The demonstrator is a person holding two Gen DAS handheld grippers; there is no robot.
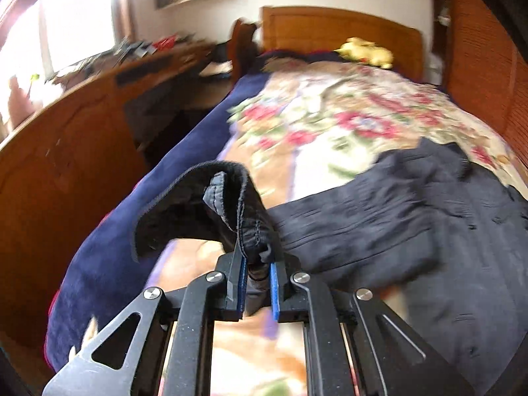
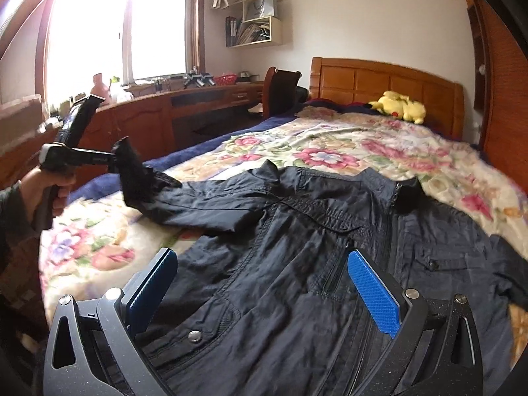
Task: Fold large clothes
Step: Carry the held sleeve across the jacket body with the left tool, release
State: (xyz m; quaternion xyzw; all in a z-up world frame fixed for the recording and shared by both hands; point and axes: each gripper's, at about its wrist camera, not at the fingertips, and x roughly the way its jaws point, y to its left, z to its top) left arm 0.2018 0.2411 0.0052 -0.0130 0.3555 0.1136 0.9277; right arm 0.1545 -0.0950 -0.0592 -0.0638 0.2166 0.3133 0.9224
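Note:
A dark navy jacket point(image 2: 297, 264) lies front up on the floral blanket of the bed, collar toward the headboard; it also shows in the left wrist view point(image 1: 412, 214). My left gripper point(image 1: 257, 264) is shut on the cuff of the jacket's sleeve point(image 1: 211, 211) and holds it lifted above the bed. In the right wrist view the left gripper point(image 2: 132, 165) is at the left with the sleeve point(image 2: 204, 201) stretched from it. My right gripper point(image 2: 260, 264) is open and empty, just above the jacket's lower front.
The floral blanket point(image 2: 330, 151) covers the bed. A yellow plush toy point(image 2: 399, 107) lies by the wooden headboard point(image 2: 379, 79). A wooden desk point(image 2: 184, 112) and a chair point(image 2: 280, 92) stand left of the bed. A wooden wardrobe point(image 2: 505, 99) is at the right.

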